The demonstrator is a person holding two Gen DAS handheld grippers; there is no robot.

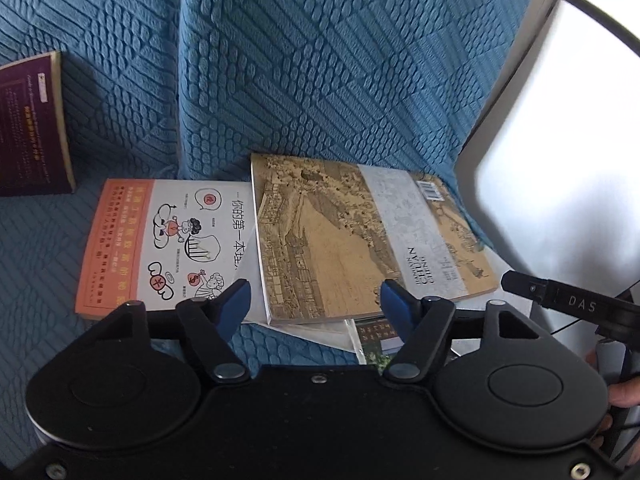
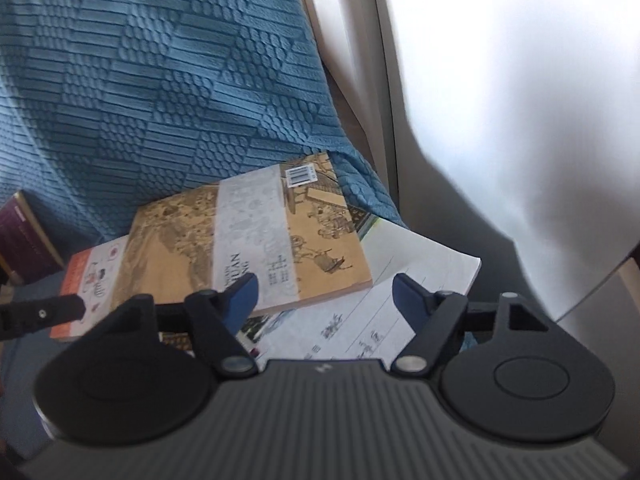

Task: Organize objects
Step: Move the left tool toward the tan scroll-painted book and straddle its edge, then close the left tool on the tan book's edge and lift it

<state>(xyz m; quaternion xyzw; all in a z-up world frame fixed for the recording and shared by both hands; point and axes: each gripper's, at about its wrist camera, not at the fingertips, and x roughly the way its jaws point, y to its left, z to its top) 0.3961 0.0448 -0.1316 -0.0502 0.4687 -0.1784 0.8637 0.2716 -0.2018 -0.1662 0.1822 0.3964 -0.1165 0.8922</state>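
A tan book with an old painting on its cover (image 1: 352, 240) (image 2: 256, 240) lies on the blue-covered sofa seat. It overlaps an orange and white cartoon book (image 1: 160, 240) (image 2: 94, 280) to its left. It also rests on a white printed booklet (image 2: 408, 284) that pokes out at its near right. A dark purple book (image 1: 28, 128) (image 2: 20, 240) leans against the backrest at far left. My left gripper (image 1: 316, 300) is open, hovering over the tan book's near edge with nothing between its pads. My right gripper (image 2: 324, 296) is open above the tan book's near corner and the booklet.
The blue textured sofa cover (image 1: 320, 60) rises as a backrest behind the books. A pale grey sofa arm (image 1: 560, 160) (image 2: 500, 160) bounds the seat on the right. A person's hand (image 1: 624, 392) shows at the right edge, under the other gripper's black finger (image 1: 560, 296).
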